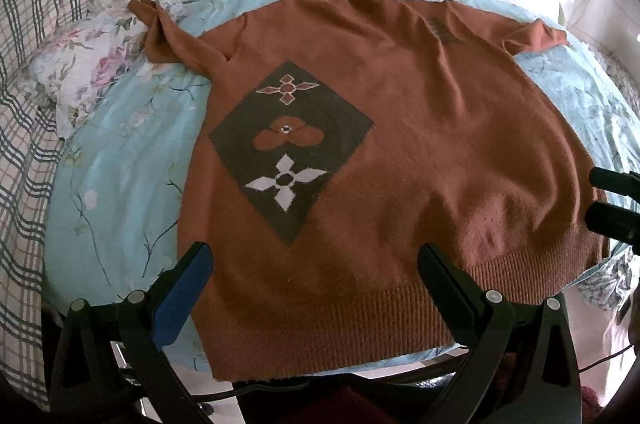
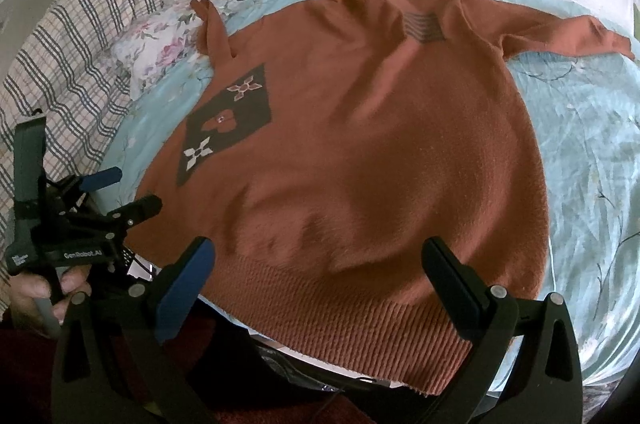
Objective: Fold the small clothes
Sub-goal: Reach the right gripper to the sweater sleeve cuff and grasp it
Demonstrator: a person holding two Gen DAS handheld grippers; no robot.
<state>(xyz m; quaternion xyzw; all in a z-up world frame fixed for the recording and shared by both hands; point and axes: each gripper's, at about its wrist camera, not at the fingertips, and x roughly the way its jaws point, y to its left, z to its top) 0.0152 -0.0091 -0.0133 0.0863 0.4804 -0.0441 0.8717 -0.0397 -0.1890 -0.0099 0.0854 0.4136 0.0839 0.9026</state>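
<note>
A rust-brown sweater (image 1: 400, 127) lies flat on the floral bedsheet (image 1: 120, 159), hem toward both claws. The left claw (image 1: 316, 264) hangs spread apart above the hem at 6 o'clock. The right claw (image 2: 320, 260) gapes likewise, empty.

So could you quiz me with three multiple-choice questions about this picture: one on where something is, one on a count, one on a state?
1. Where does the sweater lie?
A. on the light blue floral bedspread
B. on a wooden floor
C. on a hanger

2. How many flower shapes are in its dark diamond patch?
A. one
B. three
C. five

3. How are the left gripper and right gripper?
A. both clamped on the hem
B. one holding a sleeve
C. both open, holding nothing

Answers: 1 A, blue floral cloth surrounds it. 2 B, three are stacked inside it. 3 C, fingers stand wide apart in both views.
</note>
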